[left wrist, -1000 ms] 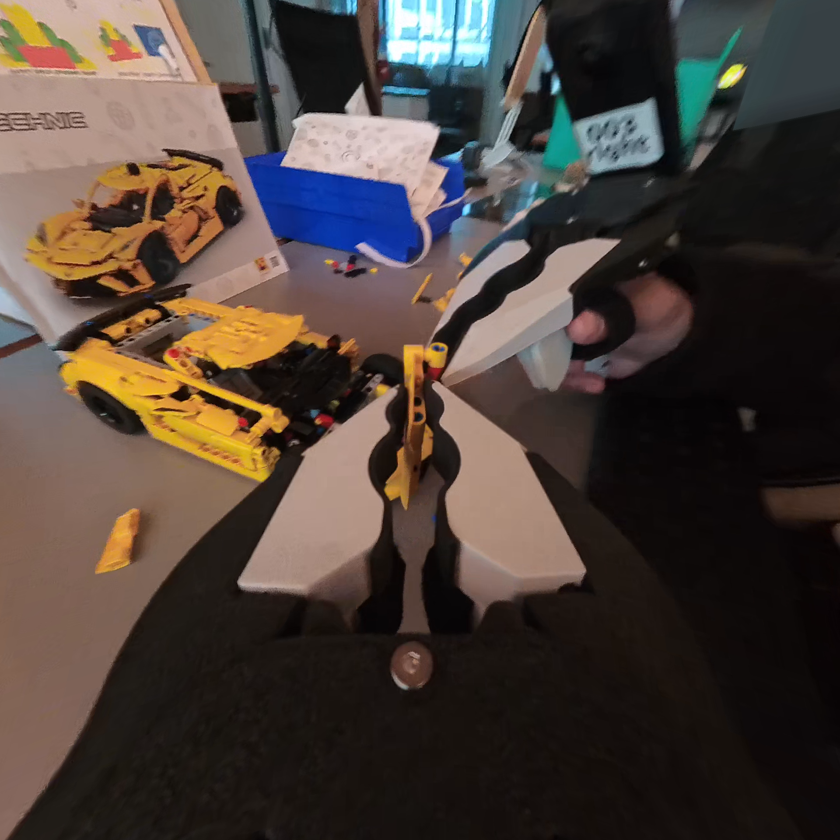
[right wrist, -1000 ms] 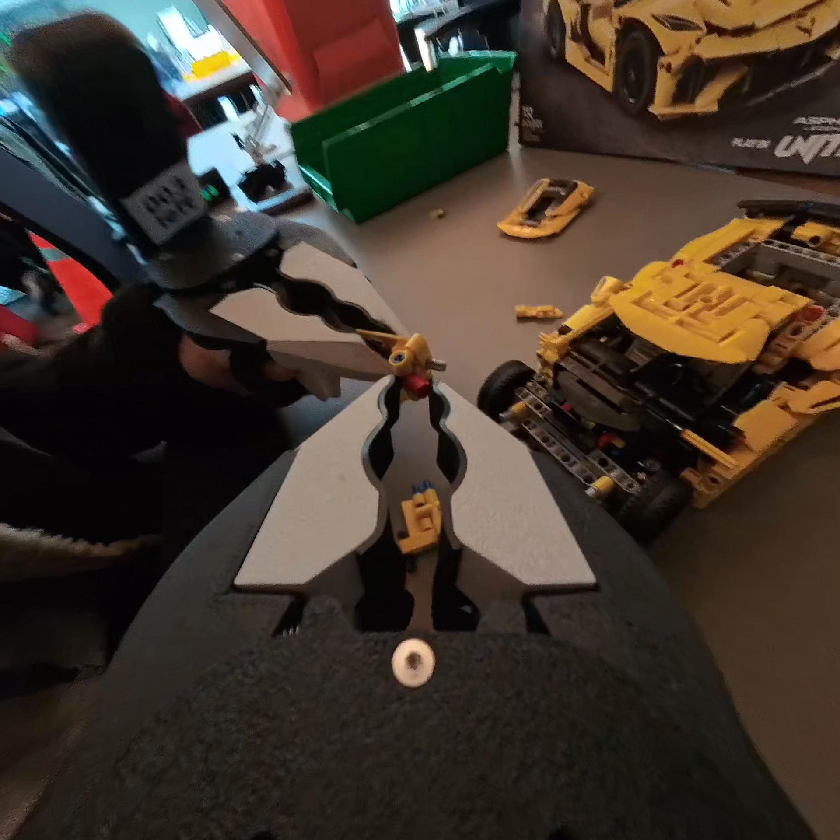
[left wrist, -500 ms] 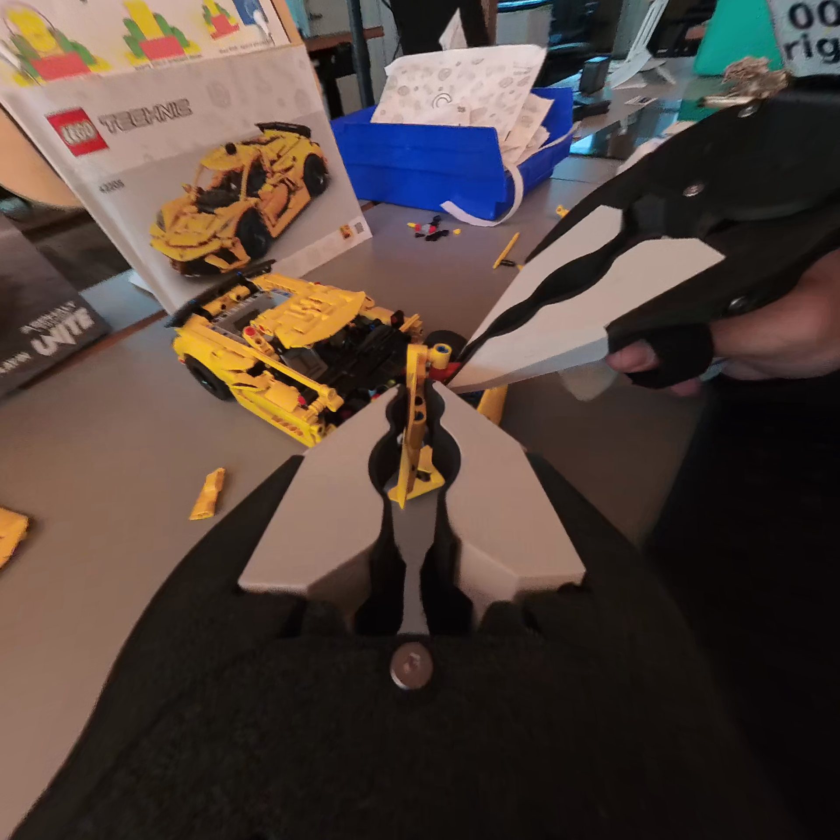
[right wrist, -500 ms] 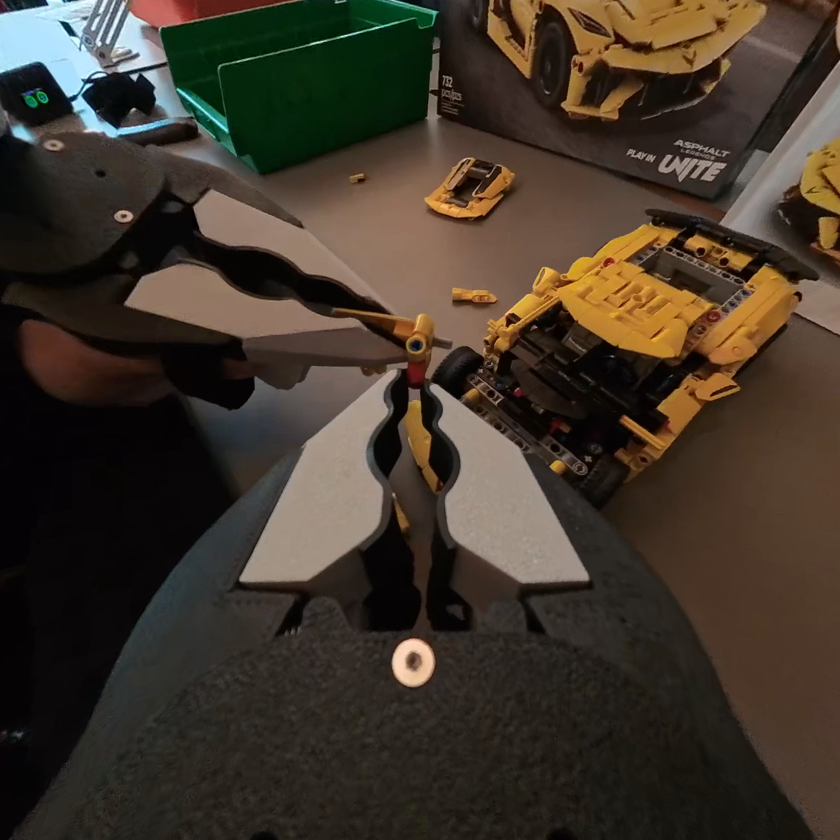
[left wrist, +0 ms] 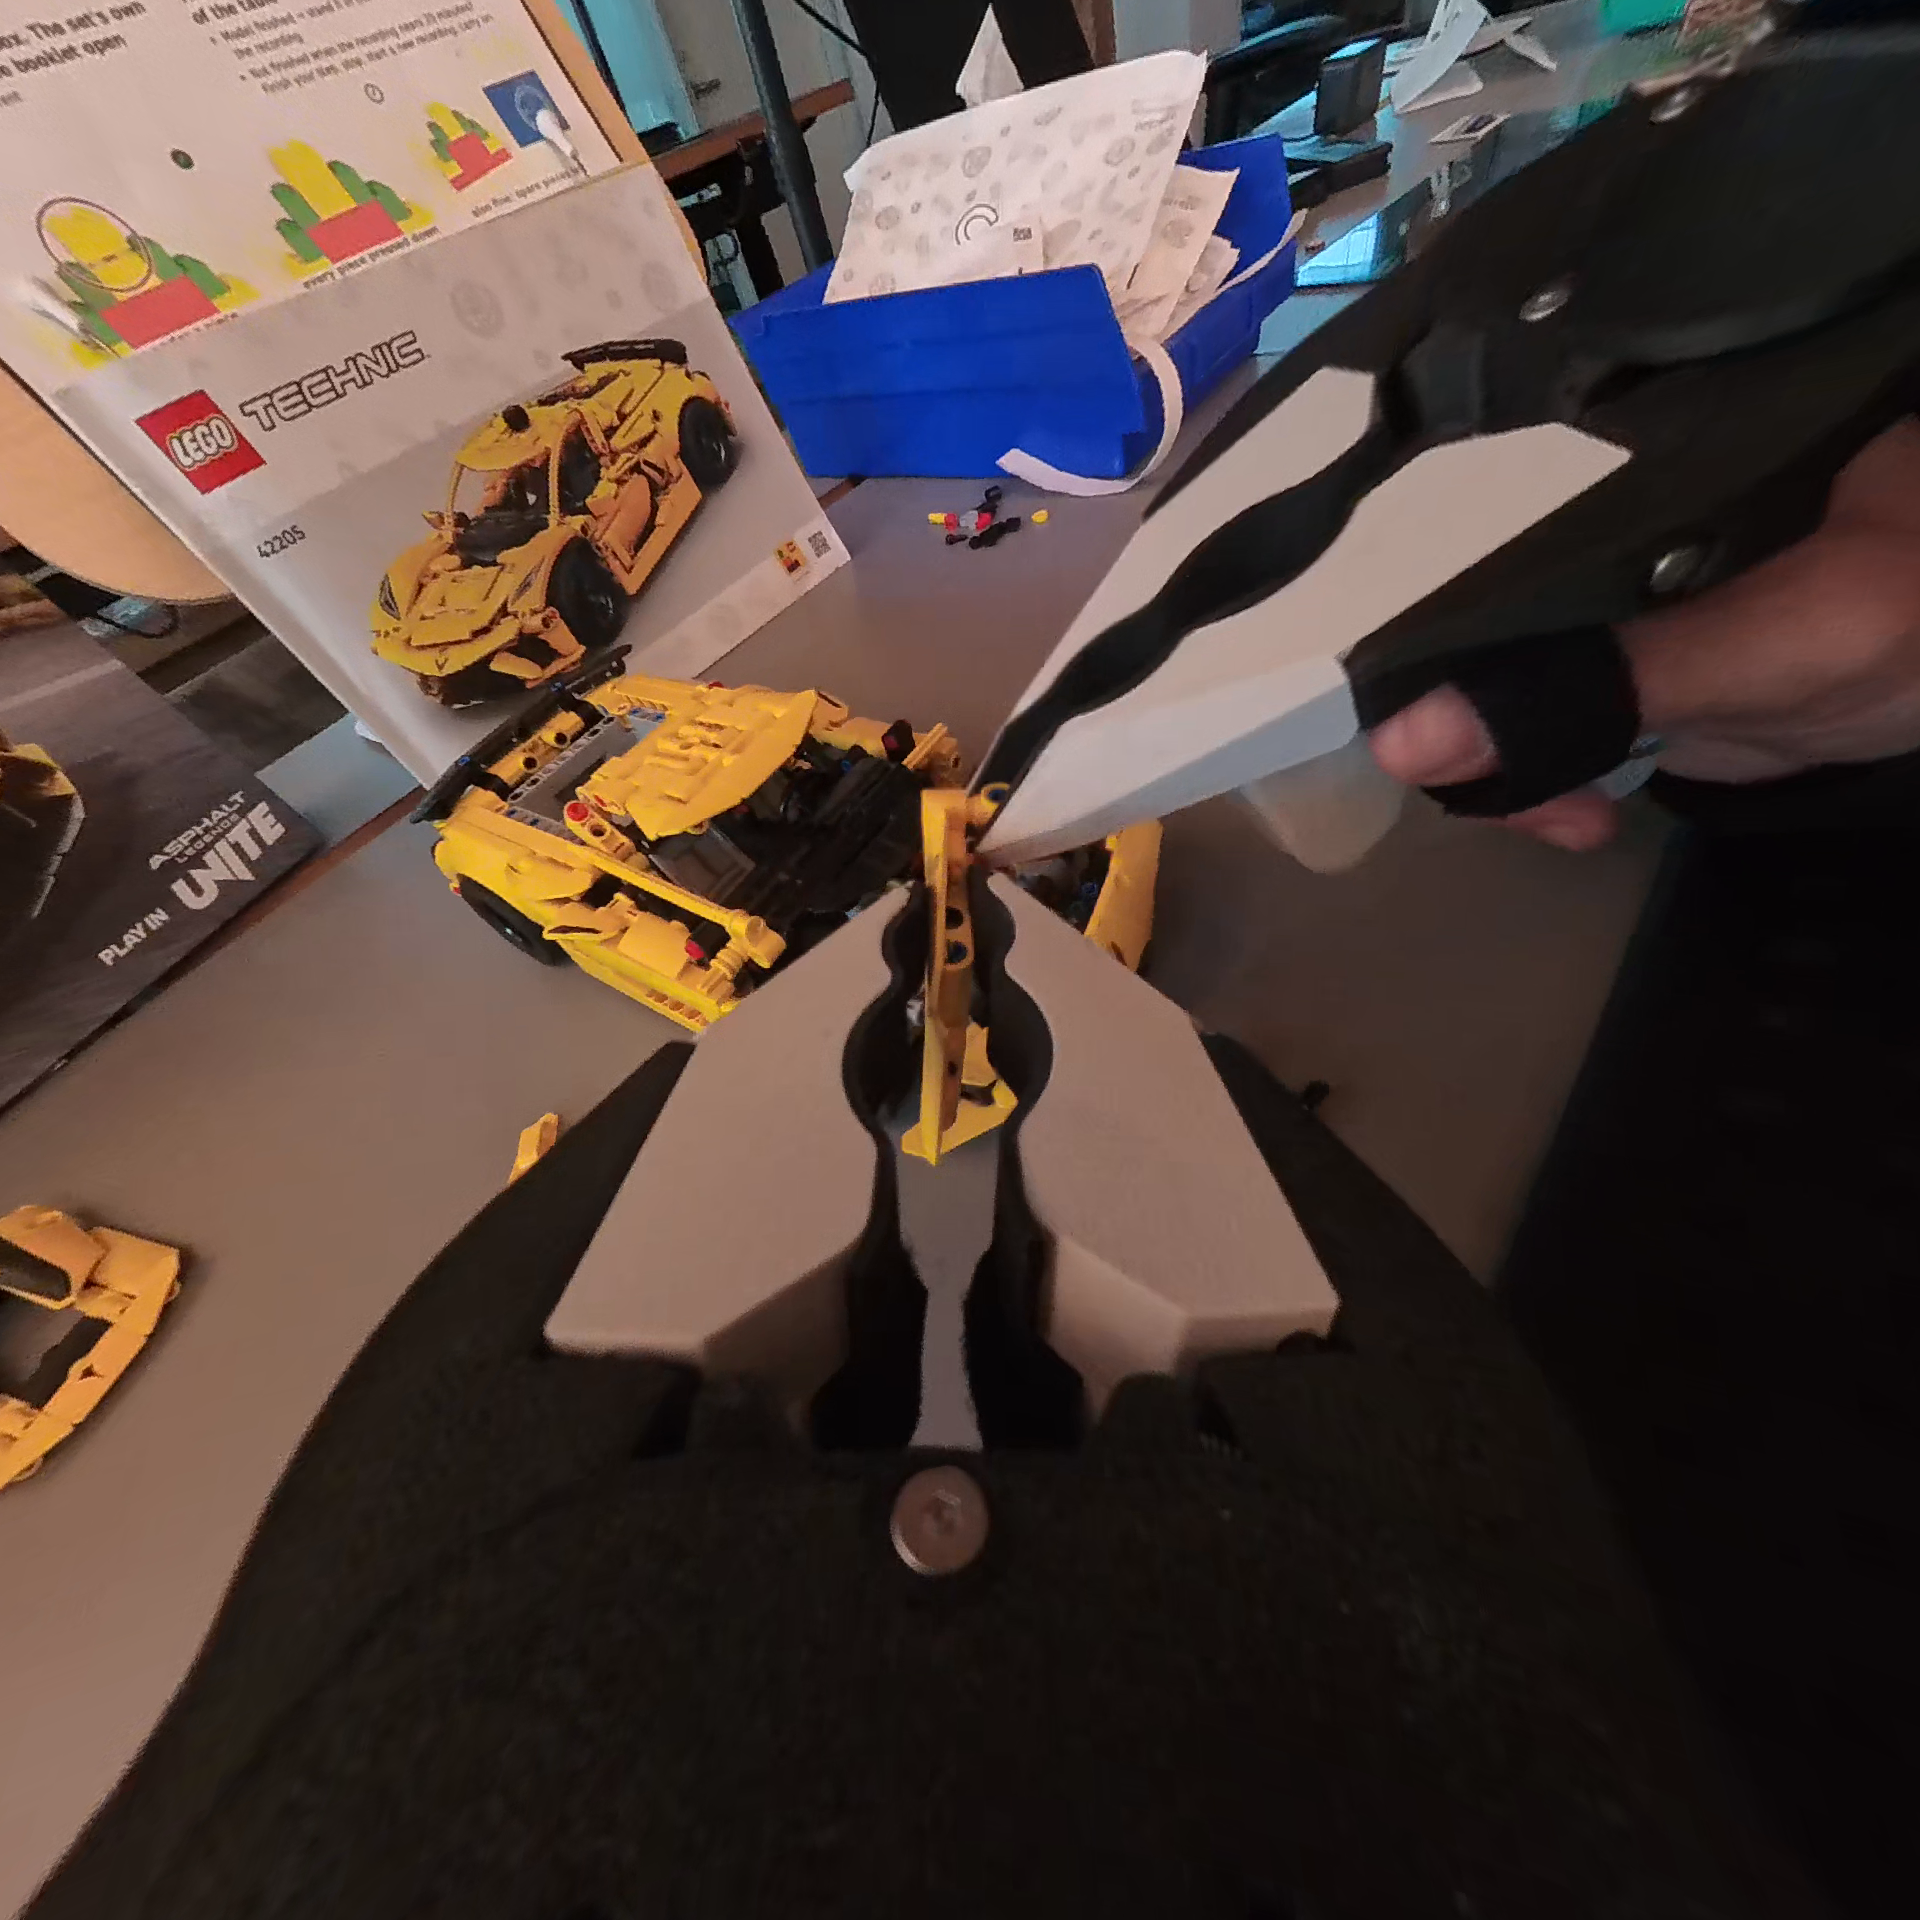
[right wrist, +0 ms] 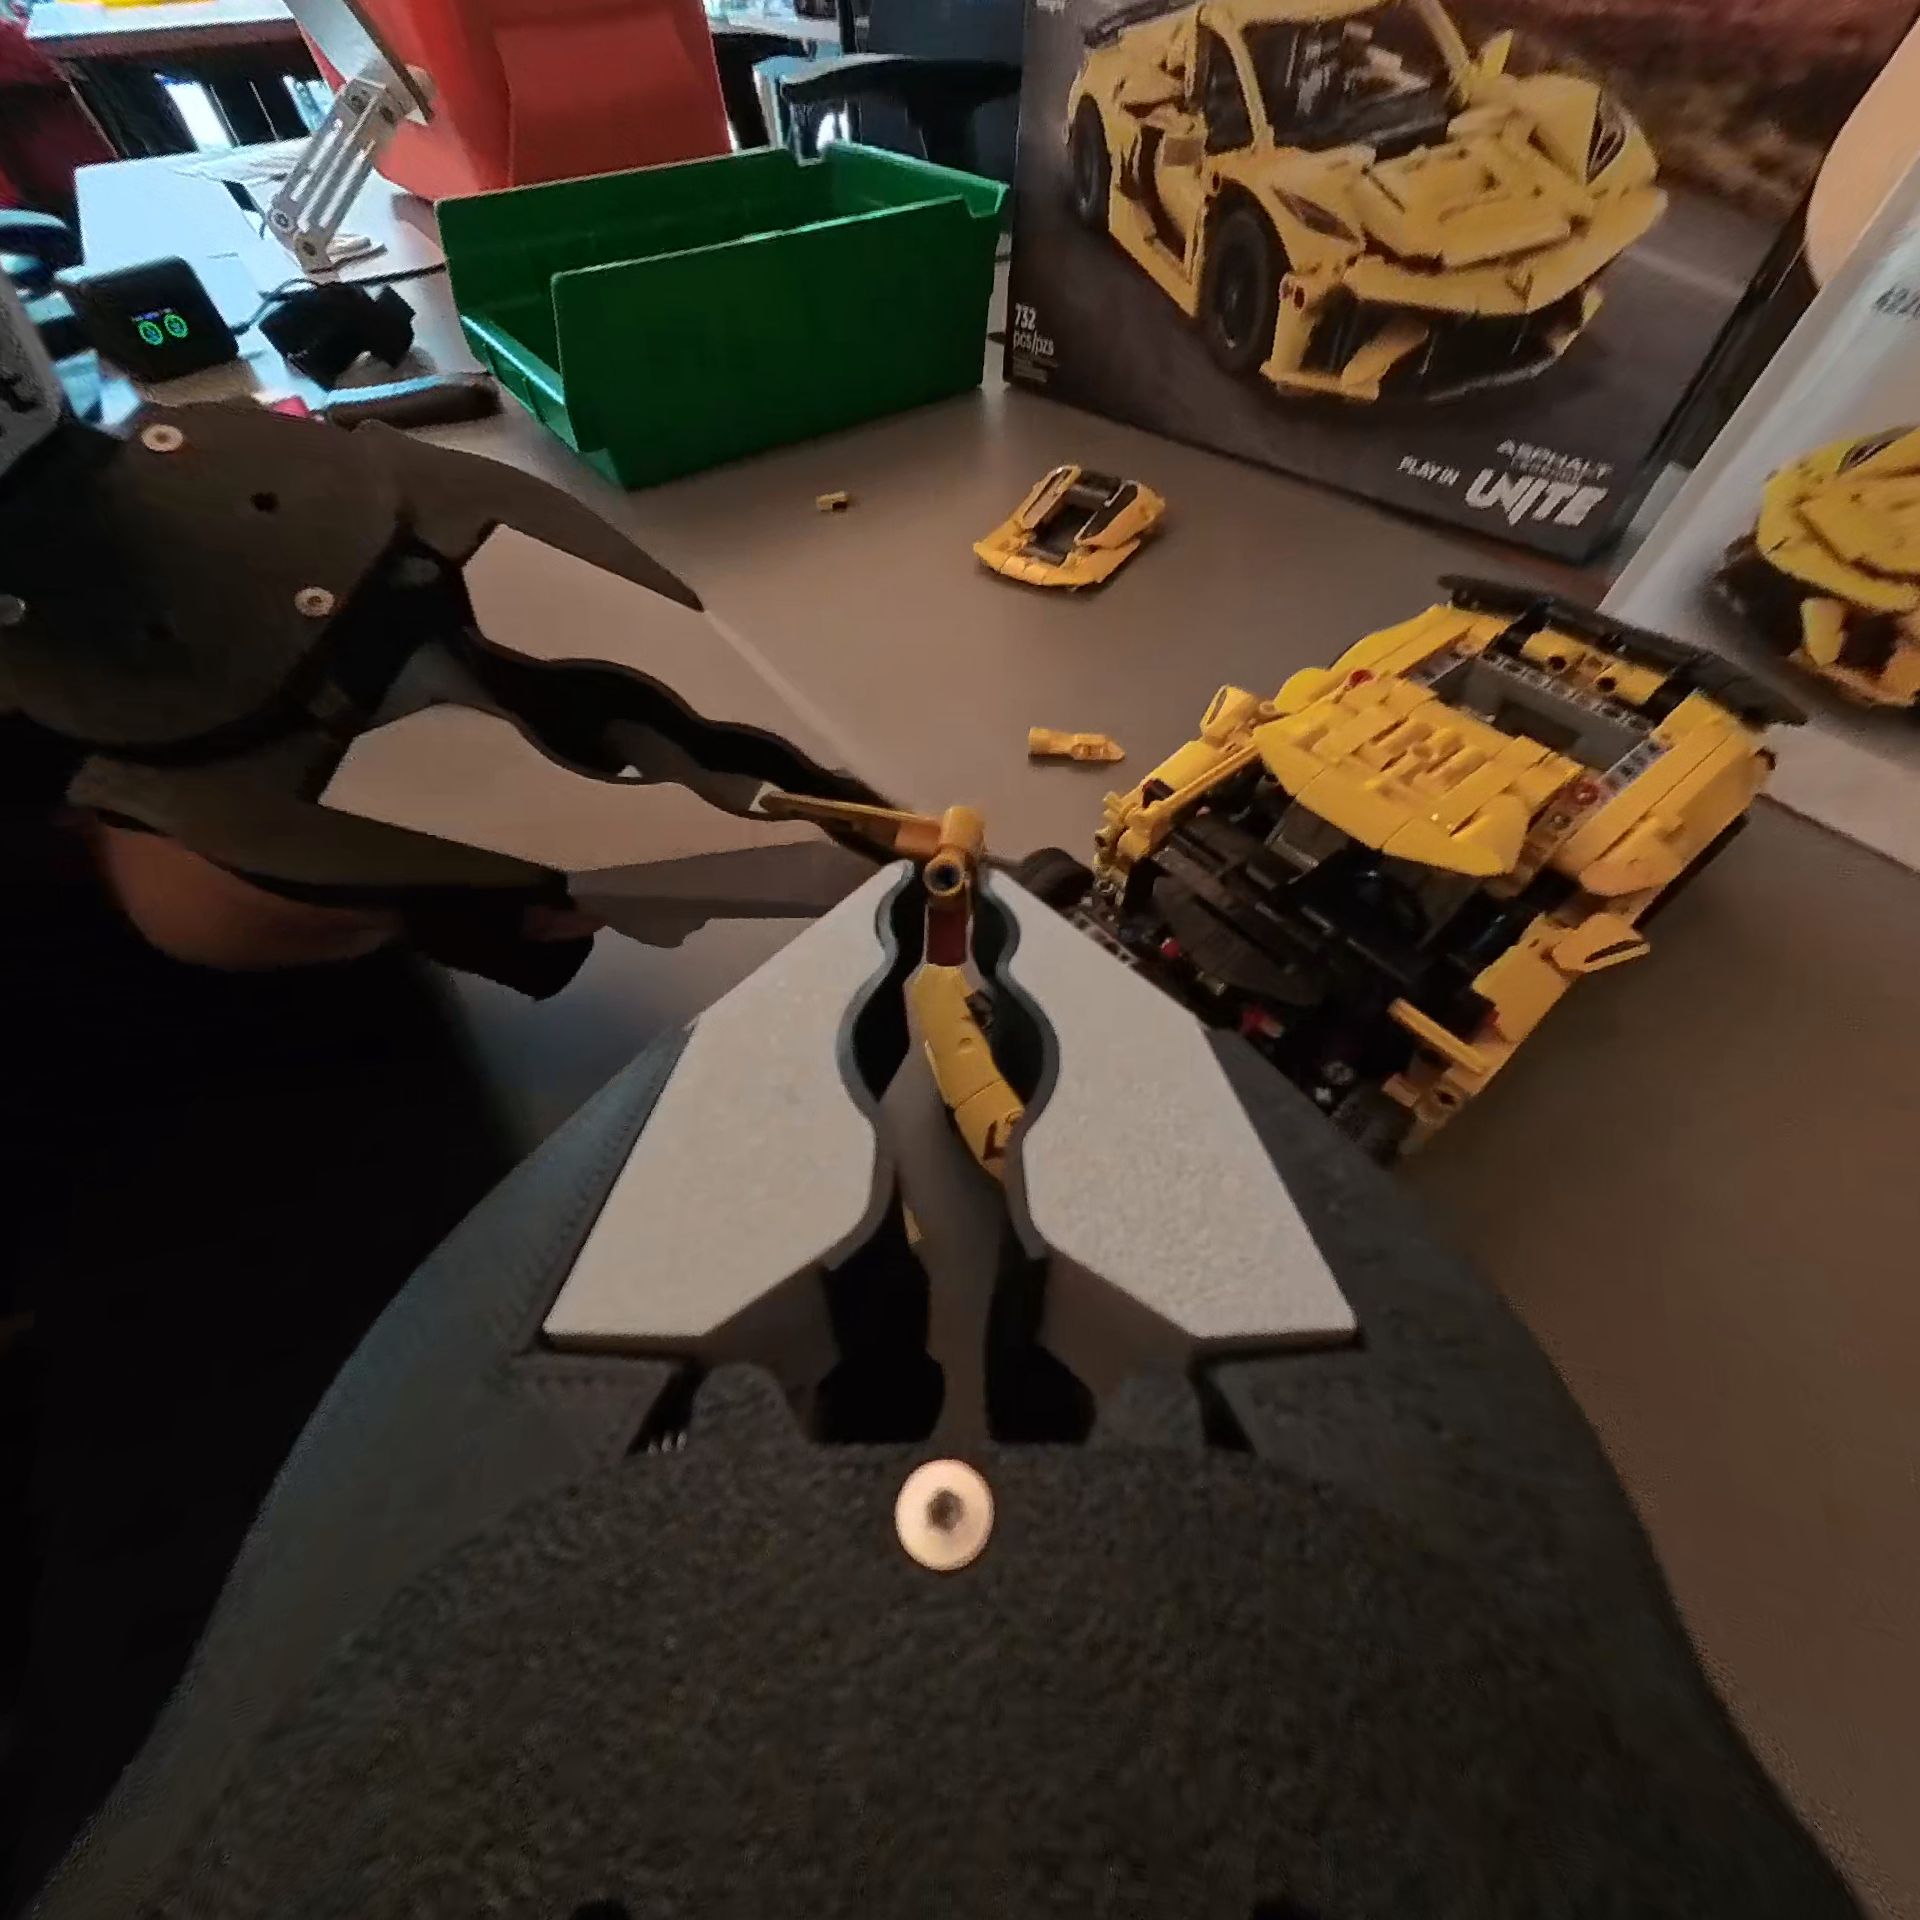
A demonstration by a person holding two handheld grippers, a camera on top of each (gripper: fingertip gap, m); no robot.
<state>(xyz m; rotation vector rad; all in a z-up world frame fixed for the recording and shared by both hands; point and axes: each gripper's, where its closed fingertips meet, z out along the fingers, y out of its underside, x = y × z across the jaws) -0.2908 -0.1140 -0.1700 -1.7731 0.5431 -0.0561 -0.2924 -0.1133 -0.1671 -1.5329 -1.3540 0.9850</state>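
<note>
My left gripper [left wrist: 948, 896] is shut on a thin yellow beam [left wrist: 948, 977] that stands upright between its jaws. My right gripper [right wrist: 948, 896] is shut on a red pin [right wrist: 945, 932] under a yellow connector [right wrist: 958, 840] at the beam's top end. The two grippers meet tip to tip above the grey table. In the left wrist view the right gripper [left wrist: 992, 836] comes in from the right, held by a gloved hand [left wrist: 1538, 717]. In the right wrist view the left gripper [right wrist: 868, 821] comes in from the left. The partly built yellow car [left wrist: 686, 831] [right wrist: 1423, 862] stands just behind the tips.
On the table are an instruction booklet [left wrist: 468, 468], a blue bin [left wrist: 966, 364] with papers, a green bin [right wrist: 727, 312], the dark car box [right wrist: 1351, 260], a yellow panel assembly [right wrist: 1070, 530] [left wrist: 62, 1320] and small loose pieces [right wrist: 1075, 745] [left wrist: 977, 520]. A curved yellow piece [right wrist: 961, 1049] shows under my right jaws. The tips of both grippers are at nearly the same place. Left tips and right tips are each some 5 cm from the curved yellow piece [right wrist: 961, 1049].
Both grippers have moved together toward the yellow car, still gripping the same joined piece. The car now sits right behind the tips.
</note>
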